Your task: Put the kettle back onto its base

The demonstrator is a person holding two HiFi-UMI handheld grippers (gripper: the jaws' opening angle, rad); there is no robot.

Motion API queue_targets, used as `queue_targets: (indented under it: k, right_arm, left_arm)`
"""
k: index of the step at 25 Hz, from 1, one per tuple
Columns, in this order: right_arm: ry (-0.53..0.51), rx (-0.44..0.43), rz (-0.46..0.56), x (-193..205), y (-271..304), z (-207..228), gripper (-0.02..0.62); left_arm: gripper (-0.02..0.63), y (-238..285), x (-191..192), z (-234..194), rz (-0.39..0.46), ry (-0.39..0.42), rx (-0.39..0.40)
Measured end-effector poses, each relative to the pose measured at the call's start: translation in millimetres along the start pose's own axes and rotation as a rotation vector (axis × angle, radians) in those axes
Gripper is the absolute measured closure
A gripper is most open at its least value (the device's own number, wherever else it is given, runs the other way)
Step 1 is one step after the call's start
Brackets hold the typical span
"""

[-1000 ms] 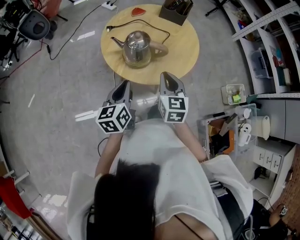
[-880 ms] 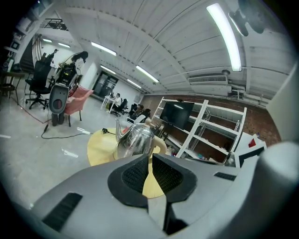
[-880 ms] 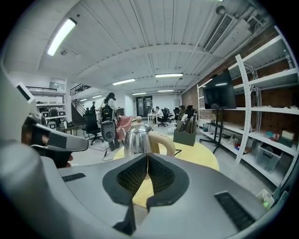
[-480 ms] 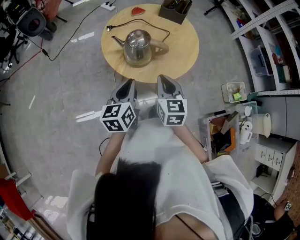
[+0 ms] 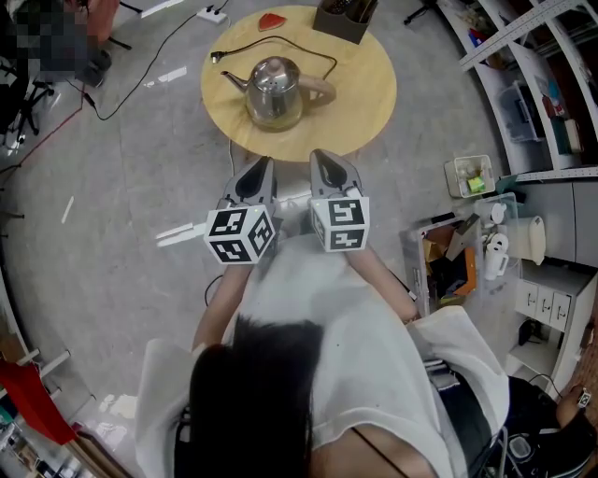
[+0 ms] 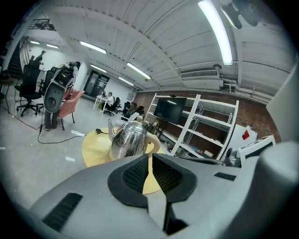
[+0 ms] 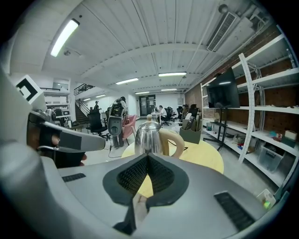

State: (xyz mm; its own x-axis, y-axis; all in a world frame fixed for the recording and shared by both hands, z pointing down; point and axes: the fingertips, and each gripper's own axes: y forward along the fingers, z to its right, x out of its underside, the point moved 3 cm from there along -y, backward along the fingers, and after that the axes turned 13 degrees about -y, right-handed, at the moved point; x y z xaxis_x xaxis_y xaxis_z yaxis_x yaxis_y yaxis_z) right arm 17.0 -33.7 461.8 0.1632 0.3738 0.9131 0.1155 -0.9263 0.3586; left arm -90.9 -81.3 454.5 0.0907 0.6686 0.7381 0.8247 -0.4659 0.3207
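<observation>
Steel kettle point(image 5: 274, 91) stands upright near the middle of the round wooden bench point(image 5: 369, 103), its black cord point(image 5: 280, 43) looping toward the bench's far edge. My left gripper point(image 5: 259, 168) and right gripper point(image 5: 323, 159) hover side by side just off the bench's near edge. Both pairs of jaws are together, nothing between them.

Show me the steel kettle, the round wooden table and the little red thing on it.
Shiny steel kettle point(image 5: 273, 95), head view, on its rounded body.
Round pale wooden table point(image 5: 364, 98), head view, bare top right of the kettle.
Small red object point(image 5: 274, 21), head view, its middle.
</observation>
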Motion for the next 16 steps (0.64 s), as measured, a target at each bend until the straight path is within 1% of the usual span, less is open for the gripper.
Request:
queue_targets:
  k: [5,16]
  right_arm:
    - [0.005,-0.002,-0.01,3.1,0.7,-3.3,0.569]
    - [-0.022,-0.007,-0.01,2.5,2.2,-10.9,0.569]
  left_arm:
    - [0.56,-4.8,-0.7,-1.4,0.009,0.013,-0.001]
    - [0.56,-4.9,3.0,-5.1,-0.014,0.011,0.004]
